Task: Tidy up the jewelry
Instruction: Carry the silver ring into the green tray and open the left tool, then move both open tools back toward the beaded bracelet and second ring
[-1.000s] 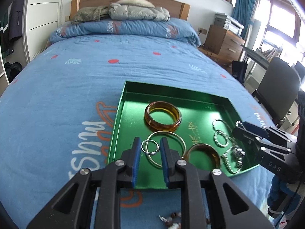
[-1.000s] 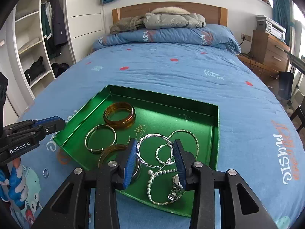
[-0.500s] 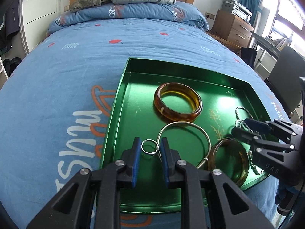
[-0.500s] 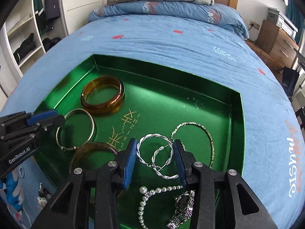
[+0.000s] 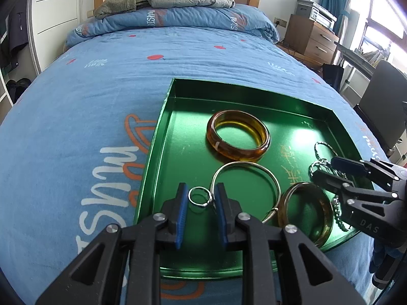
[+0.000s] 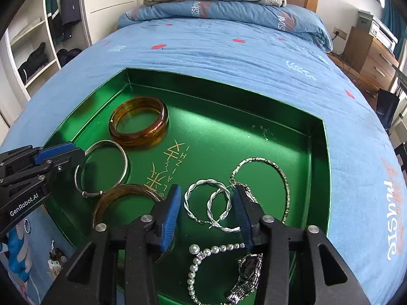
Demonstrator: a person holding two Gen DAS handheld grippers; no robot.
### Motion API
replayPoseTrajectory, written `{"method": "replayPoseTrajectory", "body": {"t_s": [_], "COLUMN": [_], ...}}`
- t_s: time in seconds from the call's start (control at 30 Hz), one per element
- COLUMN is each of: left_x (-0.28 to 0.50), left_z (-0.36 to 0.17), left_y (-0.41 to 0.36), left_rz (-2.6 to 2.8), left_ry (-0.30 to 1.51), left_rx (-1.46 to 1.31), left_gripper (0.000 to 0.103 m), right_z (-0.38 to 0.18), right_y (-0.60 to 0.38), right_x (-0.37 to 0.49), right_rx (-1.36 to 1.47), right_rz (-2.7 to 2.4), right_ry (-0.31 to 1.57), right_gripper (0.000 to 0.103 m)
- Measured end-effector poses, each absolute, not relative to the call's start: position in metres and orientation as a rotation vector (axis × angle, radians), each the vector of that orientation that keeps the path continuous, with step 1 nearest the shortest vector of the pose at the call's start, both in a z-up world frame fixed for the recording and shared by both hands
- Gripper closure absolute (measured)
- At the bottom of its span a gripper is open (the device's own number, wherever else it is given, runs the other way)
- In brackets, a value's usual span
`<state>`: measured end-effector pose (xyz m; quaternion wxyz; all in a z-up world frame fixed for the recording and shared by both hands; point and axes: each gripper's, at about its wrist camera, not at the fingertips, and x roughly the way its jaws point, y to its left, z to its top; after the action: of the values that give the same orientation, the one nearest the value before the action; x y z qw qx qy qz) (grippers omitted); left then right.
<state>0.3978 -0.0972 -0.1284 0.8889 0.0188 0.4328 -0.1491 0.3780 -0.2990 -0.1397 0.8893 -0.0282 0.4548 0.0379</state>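
Note:
A green tray [image 5: 162,117] lies on the blue bed; it also shows in the right wrist view [image 6: 254,96]. My left gripper [image 5: 200,198] is shut on a small silver ring [image 5: 199,196], held over the tray's near left part. My right gripper [image 6: 207,203] is open over the tray, its blue pads either side of two twisted silver hoop earrings [image 6: 211,204] that lie on the tray floor. In the tray lie a thick amber bangle [image 6: 138,124], a thin silver bangle [image 6: 101,169], a thin amber bangle [image 6: 122,198], a silver chain bracelet [image 6: 264,175], a pearl bracelet [image 6: 203,254] and a watch [image 6: 245,277].
Small loose pieces lie on the bedspread at the tray's near left corner [image 6: 54,261]. A folded duvet and coats [image 5: 178,7] lie at the headboard. A wooden dresser [image 5: 307,40] and a chair [image 5: 381,101] stand to the right of the bed.
Both grippers have moved forward and down over the tray. The left one carried the silver ring from the tray's near edge to above its floor. The right one now brackets the hoop earrings.

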Motion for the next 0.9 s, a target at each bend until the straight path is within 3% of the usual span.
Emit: {"method": "replayPoseTrajectory", "body": {"t_s": [0.33,0.9], "left_x": [0.377,0.298], "left_z": [-0.093,-0.04], "left_y": [-0.098,-0.065], "left_rz": [-0.349,-0.362], "left_ry": [0.854,0.768], "left_rx": [0.03,0.073], "left_gripper": [0.069,0.069], "right_z": [-0.099,-0.044], "right_y": [-0.308,-0.287], "right_x": [0.349,0.253], "right_rx": [-0.02,0.038], "right_rz": [0.044,0.035], "right_ry": [0.86,0.727], "right_gripper": [0.049,0.041]}}
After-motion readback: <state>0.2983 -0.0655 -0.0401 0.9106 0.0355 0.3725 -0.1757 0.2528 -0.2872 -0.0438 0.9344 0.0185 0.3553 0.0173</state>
